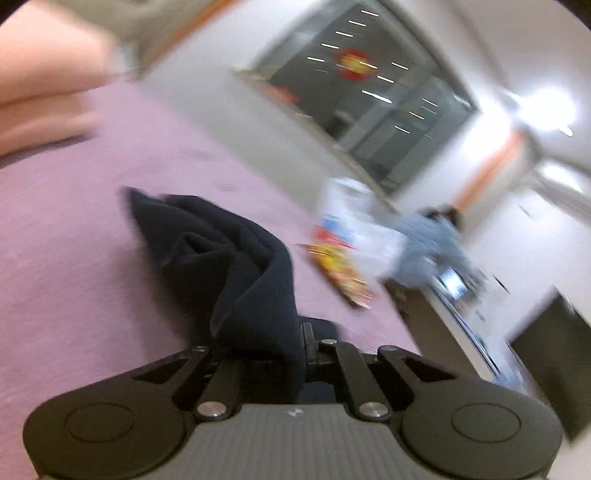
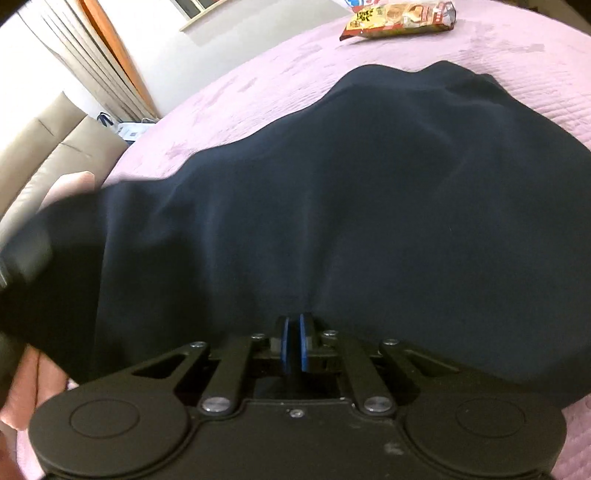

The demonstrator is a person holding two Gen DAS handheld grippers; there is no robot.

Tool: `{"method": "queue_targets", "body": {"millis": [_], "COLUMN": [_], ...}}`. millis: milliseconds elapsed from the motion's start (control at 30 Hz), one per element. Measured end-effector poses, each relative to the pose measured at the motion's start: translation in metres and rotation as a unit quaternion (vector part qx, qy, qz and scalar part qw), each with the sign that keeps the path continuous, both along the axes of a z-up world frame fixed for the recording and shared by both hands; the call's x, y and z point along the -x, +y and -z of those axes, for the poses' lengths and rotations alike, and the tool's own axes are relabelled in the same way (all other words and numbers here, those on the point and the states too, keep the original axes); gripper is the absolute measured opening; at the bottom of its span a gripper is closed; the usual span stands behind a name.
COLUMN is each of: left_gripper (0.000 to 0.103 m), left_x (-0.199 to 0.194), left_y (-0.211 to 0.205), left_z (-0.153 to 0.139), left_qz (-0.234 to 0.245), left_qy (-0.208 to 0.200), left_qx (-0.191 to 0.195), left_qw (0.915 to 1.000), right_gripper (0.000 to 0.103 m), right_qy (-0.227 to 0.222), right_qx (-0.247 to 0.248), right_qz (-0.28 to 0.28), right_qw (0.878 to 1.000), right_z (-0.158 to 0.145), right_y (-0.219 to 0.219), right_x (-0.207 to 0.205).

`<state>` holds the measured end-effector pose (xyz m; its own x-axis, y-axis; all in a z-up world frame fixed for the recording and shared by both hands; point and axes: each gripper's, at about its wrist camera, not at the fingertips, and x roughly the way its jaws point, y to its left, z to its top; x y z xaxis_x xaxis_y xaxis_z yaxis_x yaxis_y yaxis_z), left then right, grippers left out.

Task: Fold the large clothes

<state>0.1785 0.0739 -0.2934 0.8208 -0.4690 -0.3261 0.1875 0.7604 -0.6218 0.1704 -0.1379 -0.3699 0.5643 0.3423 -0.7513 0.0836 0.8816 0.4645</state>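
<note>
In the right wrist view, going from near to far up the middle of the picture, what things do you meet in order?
Right gripper, jaws shut on the cloth → dark navy garment → pink bedspread → snack packet at the far edge.

Support is a bed with a lilac quilted cover [image 2: 258, 85], lightly stitched texture. Dark navy garment [image 2: 369, 184] lies spread over most of the near part of it in the right wrist view; in the left wrist view a bunched part of it [image 1: 229, 258] rises off the cover. Snack packet [image 2: 399, 18], red and yellow, lies flat near the far edge, apart from the garment. Pink bedding [image 1: 40, 81] sits at one side.
</note>
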Motion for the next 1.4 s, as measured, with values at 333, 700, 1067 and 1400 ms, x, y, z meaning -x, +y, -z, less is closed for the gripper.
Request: {"method": "queue_targets", "body": {"millis": [333,700,1067,1400], "left_gripper": [0.006,0.007,0.007,0.012], "left_x": [-0.007,-0.001,0.01,-0.007], "left_y": [-0.169,-0.268,-0.264,-0.293], "left_z": [-0.016,0.067,0.044,0.063], "left_qz": [0.2,0.188,0.177,0.19], "left_qy": [-0.027,0.087,0.063,0.083], "left_qx": [-0.031,-0.16,-0.19,-0.251], "left_qw": [0.9789,0.9651,0.9638,0.9455], "right_gripper": [0.013,0.082,0.022,0.055], "right_qy": [-0.019,-0.063,0.023,0.014], "right_qx": [-0.107,0.001,-0.139,0.043], "right_qz": [0.096,0.038,-0.014,-0.027], "right_qw": [0.989,0.997,0.99,0.999], "right_z": [-0.036,-0.063,-0.02,-0.023], "right_y": [-0.152,-0.242,-0.221,-0.209], "right_x": [0.023,-0.024,-0.114,-0.117]}}
